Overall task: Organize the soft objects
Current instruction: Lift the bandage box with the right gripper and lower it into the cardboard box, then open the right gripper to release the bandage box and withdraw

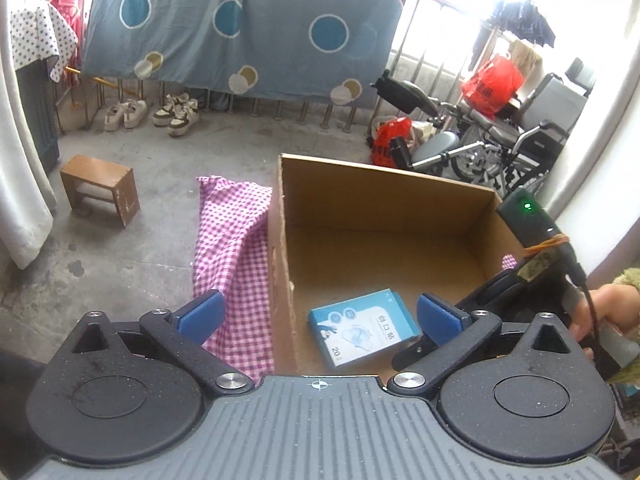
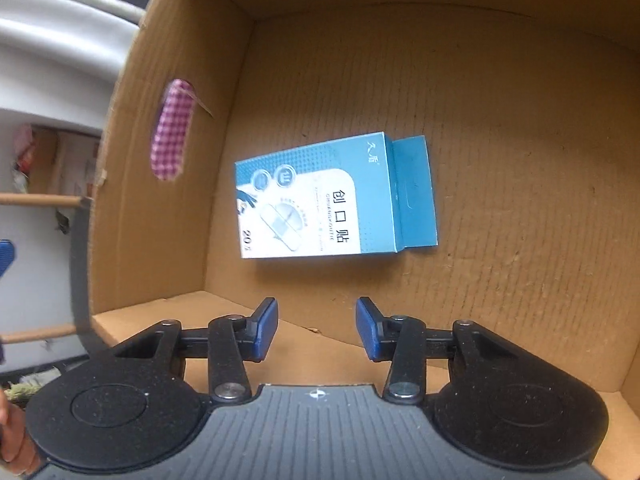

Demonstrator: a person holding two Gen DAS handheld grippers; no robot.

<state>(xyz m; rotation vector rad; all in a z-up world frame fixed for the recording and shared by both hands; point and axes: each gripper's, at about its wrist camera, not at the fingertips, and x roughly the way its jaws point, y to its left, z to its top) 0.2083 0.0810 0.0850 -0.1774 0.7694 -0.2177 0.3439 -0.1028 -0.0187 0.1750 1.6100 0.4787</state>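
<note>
We hold both tools over an open cardboard box (image 1: 384, 204) that stands on a grey concrete floor (image 1: 160, 168). The left gripper (image 1: 318, 314) has its blue pads spread wide with nothing between them; it straddles the box's left wall. The right gripper (image 2: 316, 330) points down into the box, jaws partly apart and empty. A blue and white plaster packet (image 2: 316, 200) lies flat on the box floor, near the left wall. A pink checked cloth (image 1: 232, 248) lies on the floor against that wall's outer side and shows through the wall's handle hole. Beyond, a small wooden stool (image 1: 100, 188), two pairs of shoes (image 1: 152, 114), a blue patterned sheet (image 1: 240, 24) hung on a railing, and a folded wheelchair (image 1: 500, 140) by the bright window.
</note>
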